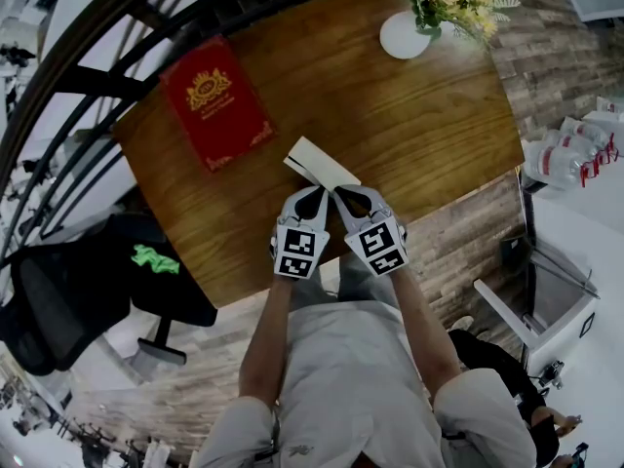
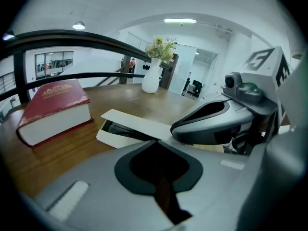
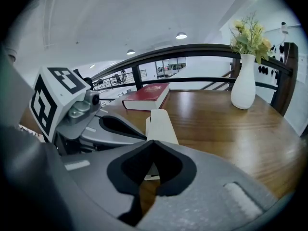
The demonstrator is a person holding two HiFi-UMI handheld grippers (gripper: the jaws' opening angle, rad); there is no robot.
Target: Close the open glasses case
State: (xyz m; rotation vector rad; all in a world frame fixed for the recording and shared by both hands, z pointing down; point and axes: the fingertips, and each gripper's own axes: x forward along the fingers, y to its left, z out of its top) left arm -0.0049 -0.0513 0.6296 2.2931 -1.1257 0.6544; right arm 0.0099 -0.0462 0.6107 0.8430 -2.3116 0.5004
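The open glasses case [image 1: 322,164] lies at frame centre, its lid [image 2: 137,123] ajar. The left gripper [image 1: 316,195] and right gripper [image 1: 341,196] meet at its near end, jaws together (holding nothing). Press the lid down evenly so the base doesn't slide.

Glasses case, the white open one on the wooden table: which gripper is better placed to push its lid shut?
Probably the right gripper: its shut jaws point straight at the raised lid of the white glasses case. The left gripper, also shut, faces the case's open side.
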